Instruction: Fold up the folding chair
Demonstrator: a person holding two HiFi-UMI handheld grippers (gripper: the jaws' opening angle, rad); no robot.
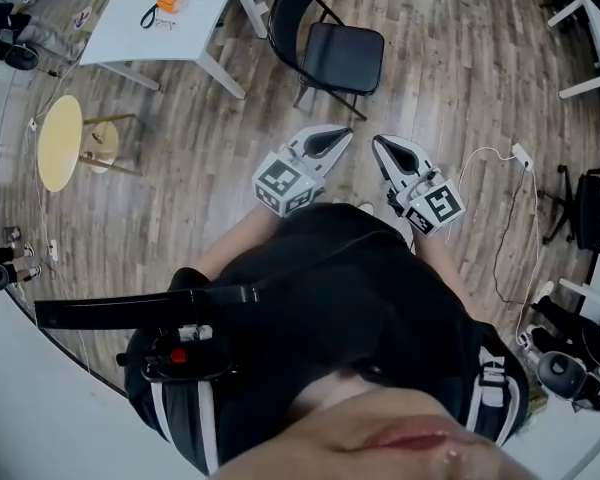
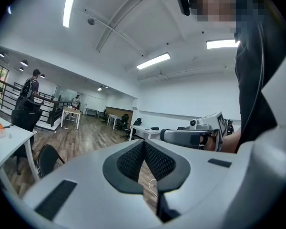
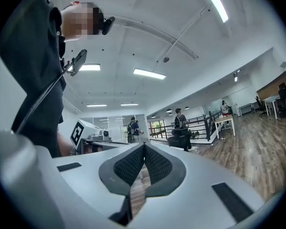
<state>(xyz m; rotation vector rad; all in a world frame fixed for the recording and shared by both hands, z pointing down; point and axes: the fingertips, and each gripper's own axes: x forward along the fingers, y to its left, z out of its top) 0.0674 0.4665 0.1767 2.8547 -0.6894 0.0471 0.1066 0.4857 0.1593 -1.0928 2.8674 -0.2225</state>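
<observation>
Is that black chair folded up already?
No. The chair stands unfolded beside the white table, with its seat down flat.

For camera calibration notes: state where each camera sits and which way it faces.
Head view: on the person's head, looking steeply down at folding chair, left gripper, right gripper; own torso shows.
Left gripper view: rides the left gripper, level along its shut jaws; torso at right.
Right gripper view: rides the right gripper, level along its shut jaws; torso at left.
Shared: head and left gripper views show the folding chair; each gripper view shows the other gripper.
</observation>
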